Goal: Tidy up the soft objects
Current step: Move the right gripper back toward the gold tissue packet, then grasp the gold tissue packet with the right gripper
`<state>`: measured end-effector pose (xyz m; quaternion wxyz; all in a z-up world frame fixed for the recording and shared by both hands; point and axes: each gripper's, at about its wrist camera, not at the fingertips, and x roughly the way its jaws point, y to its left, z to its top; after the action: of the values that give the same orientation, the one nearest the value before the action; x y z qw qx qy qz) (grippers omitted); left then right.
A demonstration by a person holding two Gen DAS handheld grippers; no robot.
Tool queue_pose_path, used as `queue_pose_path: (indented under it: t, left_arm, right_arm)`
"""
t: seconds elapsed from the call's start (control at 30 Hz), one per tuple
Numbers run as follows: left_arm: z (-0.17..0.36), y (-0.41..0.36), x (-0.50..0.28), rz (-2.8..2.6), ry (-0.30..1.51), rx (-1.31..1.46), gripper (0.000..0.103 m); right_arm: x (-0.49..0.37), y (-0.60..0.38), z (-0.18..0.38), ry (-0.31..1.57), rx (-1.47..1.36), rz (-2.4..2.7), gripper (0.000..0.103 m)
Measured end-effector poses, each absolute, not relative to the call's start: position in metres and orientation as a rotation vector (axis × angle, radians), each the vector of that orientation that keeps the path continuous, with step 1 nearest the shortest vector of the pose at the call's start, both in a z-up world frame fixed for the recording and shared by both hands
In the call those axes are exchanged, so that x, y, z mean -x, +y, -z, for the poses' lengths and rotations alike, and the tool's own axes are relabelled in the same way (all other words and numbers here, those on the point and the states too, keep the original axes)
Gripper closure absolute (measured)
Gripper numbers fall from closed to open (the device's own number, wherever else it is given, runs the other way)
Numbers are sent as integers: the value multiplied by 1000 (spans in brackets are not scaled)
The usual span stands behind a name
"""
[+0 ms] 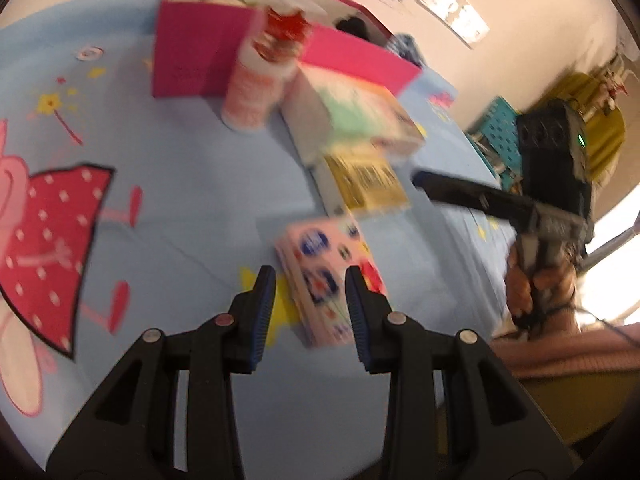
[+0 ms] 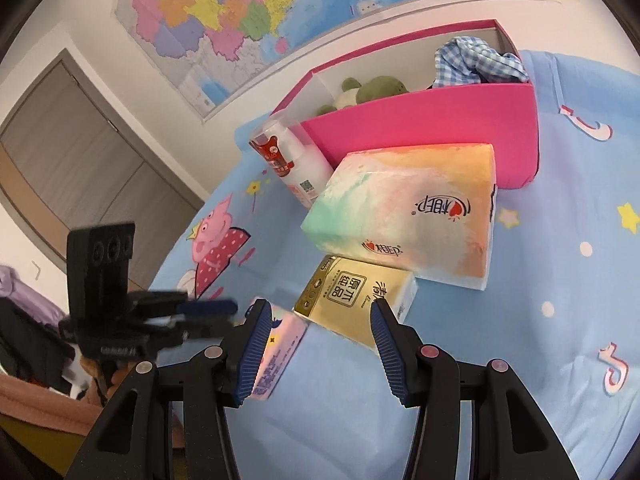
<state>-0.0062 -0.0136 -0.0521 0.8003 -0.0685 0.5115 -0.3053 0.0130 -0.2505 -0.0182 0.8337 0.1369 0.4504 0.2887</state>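
Observation:
A small pink tissue pack (image 1: 326, 280) (image 2: 280, 344) lies on the blue bedsheet (image 1: 180, 200), just beyond my left gripper (image 1: 310, 284) (image 2: 228, 305), whose fingers stand open above it without pressing it. A gold tissue pack (image 2: 352, 300) (image 1: 364, 178) lies past my right gripper (image 2: 318, 314) (image 1: 422, 178), which is open and empty. Behind it sits a large pastel tissue pack (image 2: 408, 216) (image 1: 352, 120). The pink box (image 2: 440, 128) (image 1: 188, 60) at the back holds a green plush toy (image 2: 376, 88) and a checked cloth (image 2: 476, 60).
A white bottle with a red label (image 2: 288, 160) (image 1: 260, 84) stands against the pink box. A map (image 2: 248, 12) hangs on the wall, with a door (image 2: 80, 152) to its left. A teal crate (image 1: 496, 132) stands beyond the bed edge. Bare sheet (image 2: 560, 280) lies at right.

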Motion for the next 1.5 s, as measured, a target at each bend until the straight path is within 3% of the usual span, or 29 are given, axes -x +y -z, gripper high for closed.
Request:
queue_pose_path:
  t: [0.27, 0.67, 0.93, 1.33, 1.5]
  left_arm:
    - [60, -38, 33, 791, 1144, 143, 65]
    - [46, -103, 28, 917, 1073, 51, 65]
    - [17, -66, 7, 794, 979, 63, 65]
    - [56, -76, -40, 697, 1106, 62, 69]
    - [56, -77, -42, 699, 1112, 68, 69]
  right_arm:
    - [-7, -255, 20, 953, -310, -607, 50]
    - [0, -270, 28, 957, -356, -561, 50]
    - [-6, -269, 33, 957, -361, -557, 50]
    - [-32, -262, 50, 988, -370, -548, 50]
    - [-32, -263, 52, 986, -356, -533, 63]
